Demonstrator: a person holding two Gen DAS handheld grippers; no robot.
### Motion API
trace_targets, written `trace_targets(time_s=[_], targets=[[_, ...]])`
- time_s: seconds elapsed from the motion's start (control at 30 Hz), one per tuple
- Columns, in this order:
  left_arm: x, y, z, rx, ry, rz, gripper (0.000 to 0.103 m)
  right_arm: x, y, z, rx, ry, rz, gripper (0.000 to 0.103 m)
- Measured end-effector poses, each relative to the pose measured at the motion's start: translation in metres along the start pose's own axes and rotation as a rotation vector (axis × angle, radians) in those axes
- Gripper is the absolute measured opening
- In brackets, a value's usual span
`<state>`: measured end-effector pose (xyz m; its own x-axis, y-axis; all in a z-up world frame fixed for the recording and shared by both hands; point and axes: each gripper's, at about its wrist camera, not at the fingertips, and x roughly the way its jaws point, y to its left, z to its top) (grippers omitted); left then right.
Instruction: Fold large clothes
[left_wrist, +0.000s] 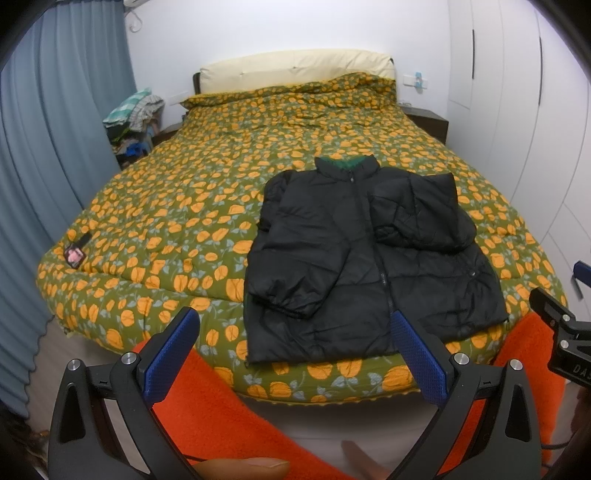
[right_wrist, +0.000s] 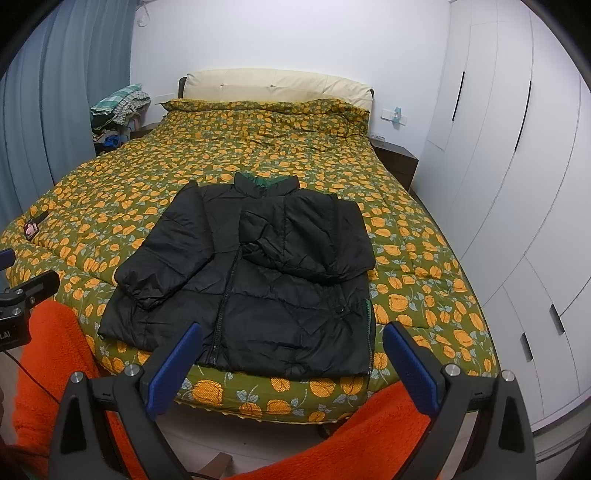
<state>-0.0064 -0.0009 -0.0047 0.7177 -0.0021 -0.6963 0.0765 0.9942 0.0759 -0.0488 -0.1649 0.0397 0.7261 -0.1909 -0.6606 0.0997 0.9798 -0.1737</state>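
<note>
A black puffer jacket (left_wrist: 369, 251) (right_wrist: 258, 280) with a green collar lining lies flat, zipped, near the foot of the bed. Its right sleeve is folded across the chest; its left sleeve lies down along the side. My left gripper (left_wrist: 293, 325) hovers open just short of the jacket's hem, blue pads wide apart, nothing between them. My right gripper (right_wrist: 291, 343) is open too, held over the bed's foot edge in front of the hem, and shows at the right edge of the left wrist view (left_wrist: 554, 317).
The bed has an olive quilt with orange flowers (left_wrist: 177, 206) (right_wrist: 424, 258). A small pink-and-black item (left_wrist: 75, 254) lies at its left corner. Orange fleece trousers (left_wrist: 229, 406) fill the foreground. There are grey curtains left, white wardrobes (right_wrist: 517, 184) right, a clothes pile (left_wrist: 133, 118) and a nightstand (right_wrist: 397, 158).
</note>
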Motion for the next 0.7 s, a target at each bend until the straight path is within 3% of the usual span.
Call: trace_targets(time_s=[0.7], targets=[[0.0001, -0.0001, 0.0001, 0.002, 0.001, 0.0, 0.103, 0.0028, -0.0031, -0.0018, 0.024, 0.013, -0.01, 0.1]])
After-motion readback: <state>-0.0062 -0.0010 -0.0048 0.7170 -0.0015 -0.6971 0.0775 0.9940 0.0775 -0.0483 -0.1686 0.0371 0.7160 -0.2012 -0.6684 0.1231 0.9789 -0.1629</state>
